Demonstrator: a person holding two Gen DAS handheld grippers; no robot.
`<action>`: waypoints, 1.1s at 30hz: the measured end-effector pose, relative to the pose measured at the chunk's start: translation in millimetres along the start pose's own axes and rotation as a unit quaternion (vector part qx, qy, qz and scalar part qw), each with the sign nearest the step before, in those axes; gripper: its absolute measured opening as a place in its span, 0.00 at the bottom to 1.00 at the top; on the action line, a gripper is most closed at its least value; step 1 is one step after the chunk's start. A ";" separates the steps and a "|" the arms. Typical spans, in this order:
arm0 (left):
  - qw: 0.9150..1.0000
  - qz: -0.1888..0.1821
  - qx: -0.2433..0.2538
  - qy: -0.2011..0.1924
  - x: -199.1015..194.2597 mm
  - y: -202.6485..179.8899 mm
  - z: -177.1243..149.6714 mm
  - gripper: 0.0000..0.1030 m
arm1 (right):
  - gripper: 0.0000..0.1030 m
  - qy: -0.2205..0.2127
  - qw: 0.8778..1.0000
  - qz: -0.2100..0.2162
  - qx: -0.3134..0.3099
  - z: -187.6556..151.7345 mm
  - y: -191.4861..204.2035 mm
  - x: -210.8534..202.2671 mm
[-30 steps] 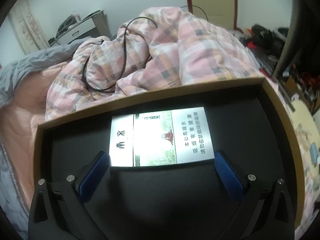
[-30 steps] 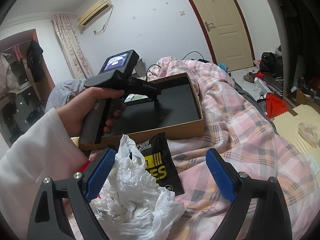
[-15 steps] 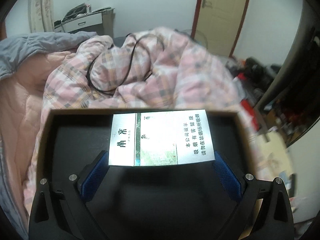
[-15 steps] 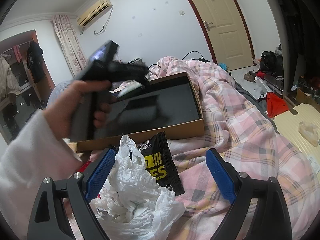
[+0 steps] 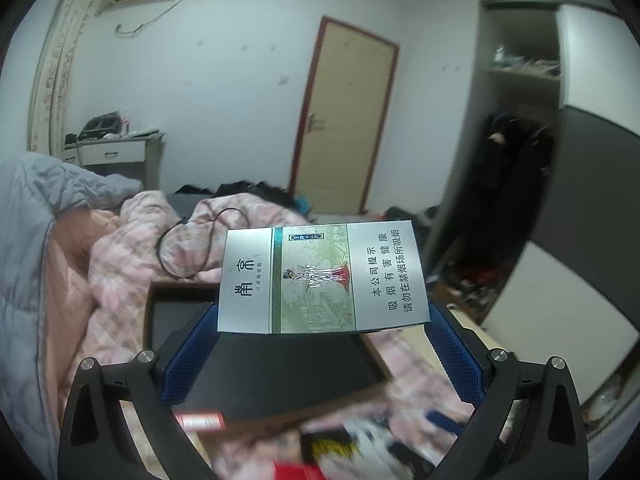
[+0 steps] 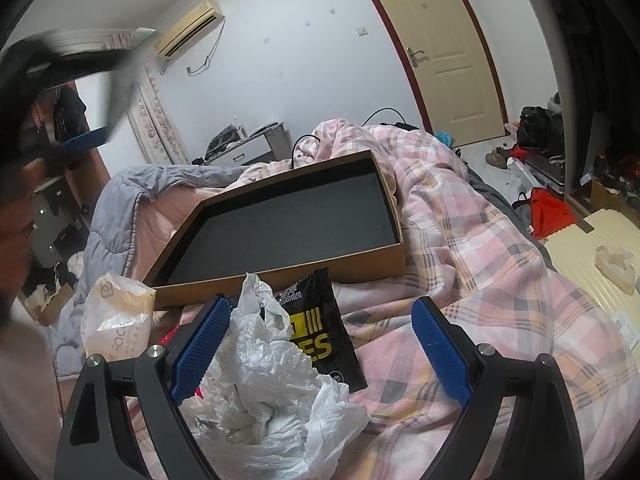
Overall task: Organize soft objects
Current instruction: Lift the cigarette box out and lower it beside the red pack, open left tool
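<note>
My left gripper is shut on a silver cigarette pack with Chinese print, held flat and raised above the brown box with a black lining. In the right wrist view that gripper is a blur at the upper left, and the box lies with nothing in it on the pink plaid quilt. My right gripper stands open low over a crumpled white plastic bag and a black snack packet with yellow letters, touching neither with its pads.
A pale printed plastic bag lies left of the box front. A grey blanket and a black cable are on the bed. Door, red bag and floor clutter are to the right.
The left gripper rose out of the box with the cigarette pack and tilted up toward the room. The right gripper stayed still.
</note>
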State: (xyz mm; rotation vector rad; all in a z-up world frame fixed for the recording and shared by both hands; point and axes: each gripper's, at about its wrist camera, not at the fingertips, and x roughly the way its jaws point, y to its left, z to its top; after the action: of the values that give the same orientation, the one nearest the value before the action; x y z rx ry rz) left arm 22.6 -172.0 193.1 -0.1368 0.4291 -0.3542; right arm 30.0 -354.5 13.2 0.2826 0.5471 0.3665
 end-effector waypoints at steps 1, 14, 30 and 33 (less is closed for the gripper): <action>1.000 -0.004 0.005 -0.012 -14.7 -1.4 -15.6 0.97 | 0.89 -0.001 1.000 -0.001 -0.002 -0.1 0.8 -0.7; 0.997 0.067 -0.038 -0.029 -29.7 34.5 -147.4 0.98 | 0.89 -0.008 1.000 -0.008 -0.020 -0.2 9.2 -4.0; 0.992 0.124 0.012 0.012 -5.7 36.8 -171.4 0.98 | 0.89 -0.026 0.998 -0.022 -0.044 -0.5 16.8 -8.0; 0.993 0.117 0.004 0.002 -8.8 41.8 -170.2 0.98 | 0.89 -0.028 0.998 -0.023 -0.046 -1.1 18.4 -8.0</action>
State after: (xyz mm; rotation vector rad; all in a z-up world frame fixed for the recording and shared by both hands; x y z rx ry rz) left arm -45.2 -139.5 34.5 -0.0772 0.4417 -0.1251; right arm 18.3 -341.1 22.5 0.1913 0.4800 0.3367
